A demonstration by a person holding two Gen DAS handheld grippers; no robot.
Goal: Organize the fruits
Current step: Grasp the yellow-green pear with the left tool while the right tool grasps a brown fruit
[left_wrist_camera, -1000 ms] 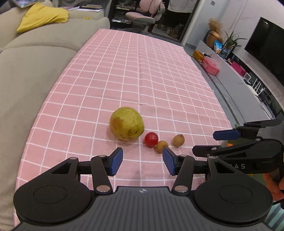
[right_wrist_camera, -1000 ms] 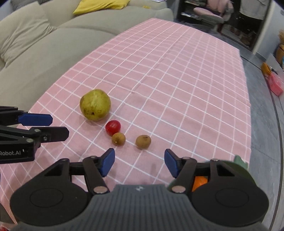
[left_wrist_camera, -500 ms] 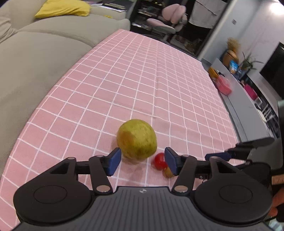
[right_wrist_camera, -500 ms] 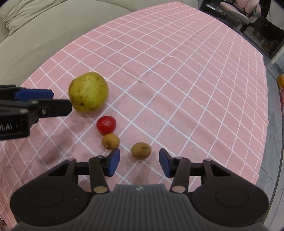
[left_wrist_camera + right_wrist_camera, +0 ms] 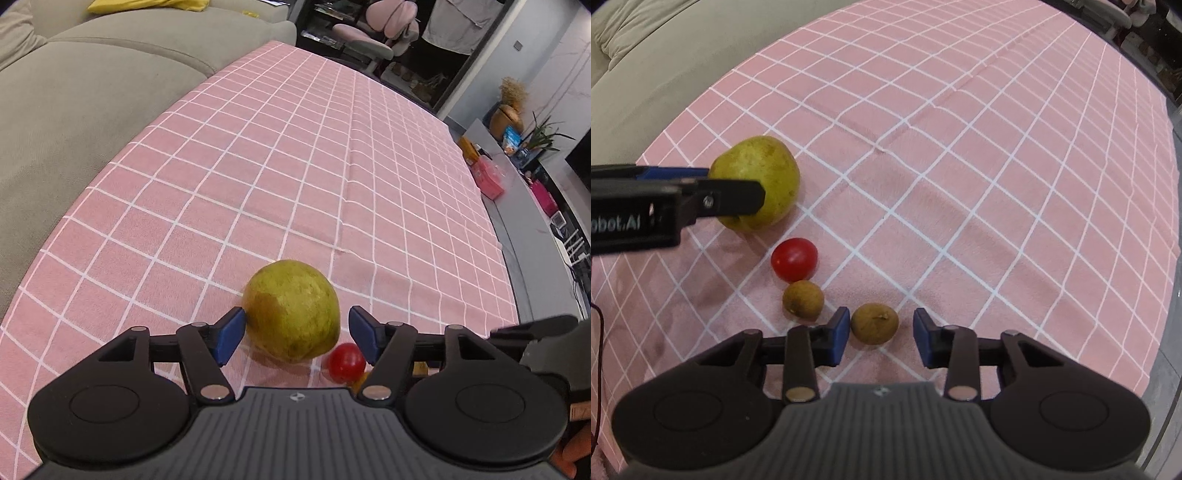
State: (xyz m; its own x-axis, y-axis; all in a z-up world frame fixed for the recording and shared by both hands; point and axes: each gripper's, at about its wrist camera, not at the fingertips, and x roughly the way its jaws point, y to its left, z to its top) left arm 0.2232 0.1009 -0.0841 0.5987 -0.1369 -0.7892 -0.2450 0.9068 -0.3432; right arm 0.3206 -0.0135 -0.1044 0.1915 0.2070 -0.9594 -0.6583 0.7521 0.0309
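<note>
Four fruits lie in a loose cluster near the desk's near edge, all on a pink cloth (image 5: 295,177) with a white grid that covers the desk.

- Pear (image 5: 291,308), yellow-green with brown speckling: largest item, farthest of the four from the near edge. It sits between the blue pads of the left tool (image 5: 295,338). The left pad is at or very close to its skin; the right pad stands clear of it with a gap. Left tool jaws are wide and have just been opening.
- Cherry tomato (image 5: 794,258), red and glossy: just beside the pear on the near side, apart from it. In the left wrist view it shows beside the right finger of the left tool.
- Longan, first (image 5: 803,298), small, round, tan-brown: touching or nearly touching the tomato, nearer the desk edge.
- Longan, second (image 5: 874,323), same kind: just beside the first, a small gap between them. It sits between the pads of the right tool (image 5: 881,341). The left pad is almost at its side; the right pad is clear of it. Right tool jaws are narrow and have just been closing, not yet pressing on the fruit.

Grey sofa (image 5: 81,96) runs along the desk's left edge. A fingertip (image 5: 570,454) shows at the lower right corner of the left wrist view.
</note>
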